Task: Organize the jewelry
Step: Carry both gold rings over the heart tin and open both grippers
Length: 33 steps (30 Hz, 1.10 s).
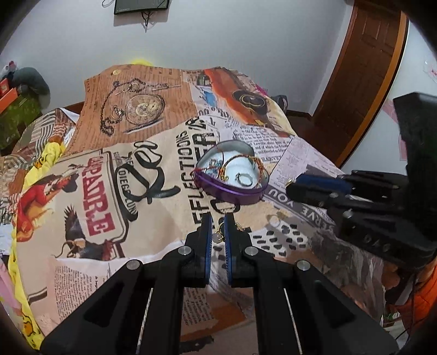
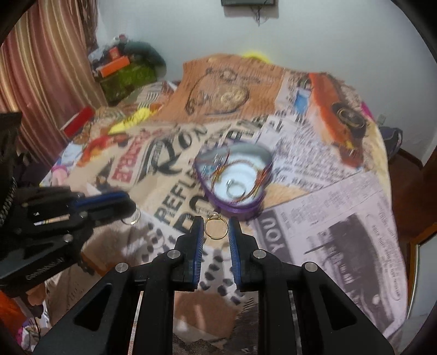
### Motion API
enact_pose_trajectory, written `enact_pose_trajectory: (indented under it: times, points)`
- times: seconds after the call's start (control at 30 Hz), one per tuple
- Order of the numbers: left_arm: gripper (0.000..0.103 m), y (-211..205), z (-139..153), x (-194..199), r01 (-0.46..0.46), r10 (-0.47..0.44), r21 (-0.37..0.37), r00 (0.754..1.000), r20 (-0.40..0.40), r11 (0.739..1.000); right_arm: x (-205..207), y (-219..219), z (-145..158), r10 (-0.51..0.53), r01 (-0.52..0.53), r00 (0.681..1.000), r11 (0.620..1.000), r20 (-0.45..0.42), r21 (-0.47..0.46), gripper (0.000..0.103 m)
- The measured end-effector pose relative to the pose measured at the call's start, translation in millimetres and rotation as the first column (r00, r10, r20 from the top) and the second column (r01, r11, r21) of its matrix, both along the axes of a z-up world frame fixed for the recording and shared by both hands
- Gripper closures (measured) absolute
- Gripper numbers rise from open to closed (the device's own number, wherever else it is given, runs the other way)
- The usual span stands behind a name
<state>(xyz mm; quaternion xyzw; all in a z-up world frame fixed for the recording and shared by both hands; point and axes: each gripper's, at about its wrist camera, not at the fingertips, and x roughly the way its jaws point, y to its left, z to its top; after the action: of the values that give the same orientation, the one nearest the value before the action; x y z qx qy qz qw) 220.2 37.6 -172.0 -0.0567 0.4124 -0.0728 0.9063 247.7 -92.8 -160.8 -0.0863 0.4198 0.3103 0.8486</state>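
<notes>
A purple heart-shaped tin stands open on the printed cloth; it also shows in the right wrist view. It holds a thread bracelet and silver rings. My left gripper is shut on a small ring with a pale stone, just in front of the tin; this gripper shows at left in the right wrist view. My right gripper is shut on a gold ring, close before the tin. In the left wrist view it comes in from the right.
The printed newspaper-collage cloth covers a raised surface. A wooden door is at the right. Curtains and a cluttered corner with orange boxes are at the left. A dark screen hangs on the wall.
</notes>
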Motion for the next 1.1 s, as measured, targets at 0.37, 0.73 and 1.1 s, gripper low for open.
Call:
enact_pose_trajectory:
  times: [0.37, 0.73, 1.1]
  points:
    - [0.096, -3.7, 12.0, 20.4, 0.011, -0.011, 0.0, 0.999, 0.041, 1.0, 3.6, -6.3, 28.3, -0.033, 0.029, 0.996, 0.999, 0.088, 0.044, 0.087]
    - [0.096, -4.3, 16.4, 50.8, 0.015, -0.015, -0.004, 0.998, 0.066, 1.0, 25.8, -7.4, 27.9, -0.061, 0.055, 0.993, 0.997, 0.101, 0.056, 0.086]
    - [0.096, -8.4, 15.3, 80.8, 0.025, -0.024, -0.002, 0.997, 0.07, 1.0, 47.8, -4.1, 25.3, -0.067, 0.061, 0.993, 0.996, 0.094, 0.067, 0.086]
